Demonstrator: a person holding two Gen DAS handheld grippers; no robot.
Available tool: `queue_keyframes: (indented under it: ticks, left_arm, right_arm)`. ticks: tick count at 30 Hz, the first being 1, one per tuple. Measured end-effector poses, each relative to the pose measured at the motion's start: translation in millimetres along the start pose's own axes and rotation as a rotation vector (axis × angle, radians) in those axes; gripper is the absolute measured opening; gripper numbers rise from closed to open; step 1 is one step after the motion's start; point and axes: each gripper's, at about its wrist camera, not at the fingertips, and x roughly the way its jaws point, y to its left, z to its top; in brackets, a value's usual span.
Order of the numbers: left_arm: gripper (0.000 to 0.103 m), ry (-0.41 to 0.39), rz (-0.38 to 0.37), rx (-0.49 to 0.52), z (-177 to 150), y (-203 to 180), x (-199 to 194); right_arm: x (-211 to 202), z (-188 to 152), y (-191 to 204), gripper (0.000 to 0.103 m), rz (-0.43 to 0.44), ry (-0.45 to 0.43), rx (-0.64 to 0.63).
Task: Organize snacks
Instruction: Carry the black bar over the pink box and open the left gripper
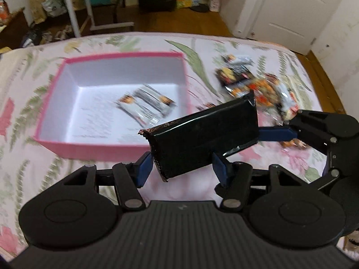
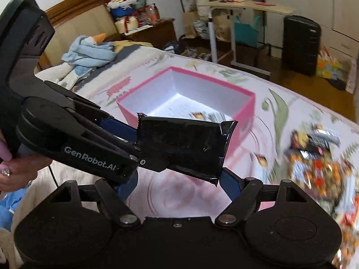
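My left gripper (image 1: 182,169) is shut across the width of a black snack packet (image 1: 202,139), held tilted above the bed in front of the pink box (image 1: 123,56). In the right wrist view the same packet (image 2: 184,145) juts from the left gripper (image 2: 143,150), over my right gripper (image 2: 179,185). The right gripper is open, its right finger (image 2: 231,183) at the packet's lower corner. Its blue finger (image 1: 278,133) reaches the packet's far end. Two white and orange packets (image 1: 145,105) lie inside the box (image 2: 244,121). A loose pile of snacks (image 1: 253,83) (image 2: 314,157) lies right of it.
The box and snacks rest on a bed with a floral cover (image 1: 27,94). A blue plush toy (image 2: 89,51) lies near the headboard. Beyond the bed's far edge stand a black suitcase (image 2: 300,44), a rolling table (image 2: 244,6) and a white door (image 1: 291,6). A hand (image 2: 18,170) grips the left tool.
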Motion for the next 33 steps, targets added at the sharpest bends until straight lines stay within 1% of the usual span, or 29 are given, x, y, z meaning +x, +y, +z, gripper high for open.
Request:
queue_keyframes:
  ticks: [1,2,6,9,14,18,22,26,29,31,32,33]
  left_arm:
    - [0.056,-0.003,0.014,-0.005,5,8,1]
    - [0.056,-0.004,0.027,-0.01,11,16,3]
    - [0.056,0.001,0.067,-0.007,33,45,15]
    - [0.056,-0.003,0.106,0.021,46,63,27]
    - [0.057,0.039,0.152,0.044,64,98,64]
    - [0.057,0.095,0.155,0.041,67,121,97]
    - [0.057,0.128,0.148,0.04,64,135,124]
    - [0.058,0.152,0.134,0.033,61,143,142]
    - [0.063,0.172,0.117,0.024,60,148,151]
    - [0.063,0.176,0.111,0.019,61,148,153]
    - [0.063,0.173,0.111,0.018,61,148,152]
    - [0.063,0.17,0.11,0.022,61,147,152]
  right_arm:
    - [6,6,-2,0.078,0.014,0.005,0.002]
    - [14,13,-3,0.075,0.034,0.011,0.006]
    - [47,35,-9,0.061,0.063,0.037,0.022]
    - [73,51,-10,0.057,0.072,0.057,0.037]
    - [129,71,-12,0.056,0.095,0.117,0.066]
    - [174,75,-17,0.056,0.1,0.19,0.107]
    - [205,72,-18,0.056,0.089,0.252,0.15]
    - [224,70,-16,0.058,0.063,0.294,0.162]
    - [231,70,-14,0.059,0.047,0.324,0.169]
    - [231,70,-14,0.064,0.025,0.335,0.176]
    - [229,70,-14,0.069,0.01,0.336,0.176]
    - [227,71,-13,0.07,0.002,0.335,0.167]
